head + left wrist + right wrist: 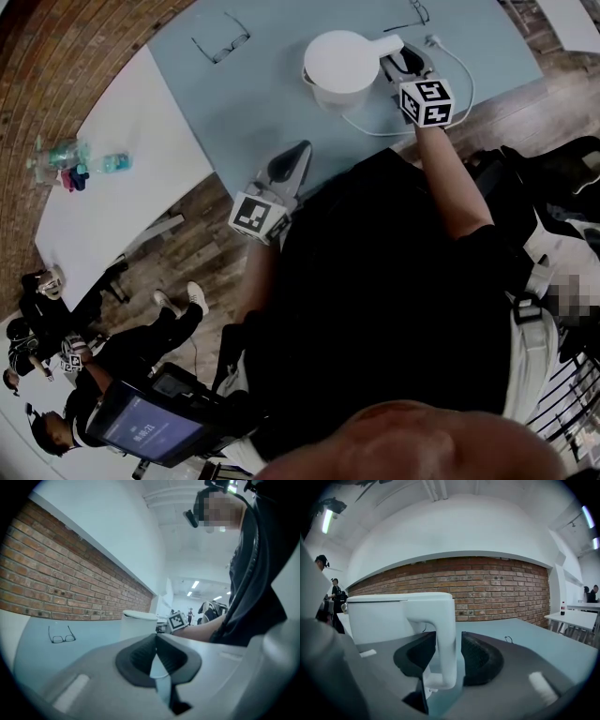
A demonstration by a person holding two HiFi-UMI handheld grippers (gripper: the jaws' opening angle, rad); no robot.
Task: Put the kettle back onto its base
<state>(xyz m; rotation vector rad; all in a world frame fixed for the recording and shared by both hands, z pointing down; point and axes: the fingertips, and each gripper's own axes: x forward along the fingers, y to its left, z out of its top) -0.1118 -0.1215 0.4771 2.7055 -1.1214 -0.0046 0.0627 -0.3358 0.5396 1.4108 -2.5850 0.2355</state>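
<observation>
The white kettle (339,66) stands on the light blue table (244,103), and a white cord (375,131) loops out from under it; I cannot make out a base beneath it. My right gripper (398,64) is at the kettle's right side. In the right gripper view the kettle's handle (443,639) stands between the jaws of the right gripper (449,653), with a thin gap showing beside the right pad, so it is open. My left gripper (298,155) hovers at the table's near edge, shut and empty. From the left gripper (156,644) the kettle (138,623) shows farther back.
One pair of glasses (220,42) lies on the blue table left of the kettle, another pair (417,11) at the far edge. The cord's plug (433,40) lies behind the kettle. Plastic bottles (70,164) stand on a white table (122,112) at the left. People sit at lower left.
</observation>
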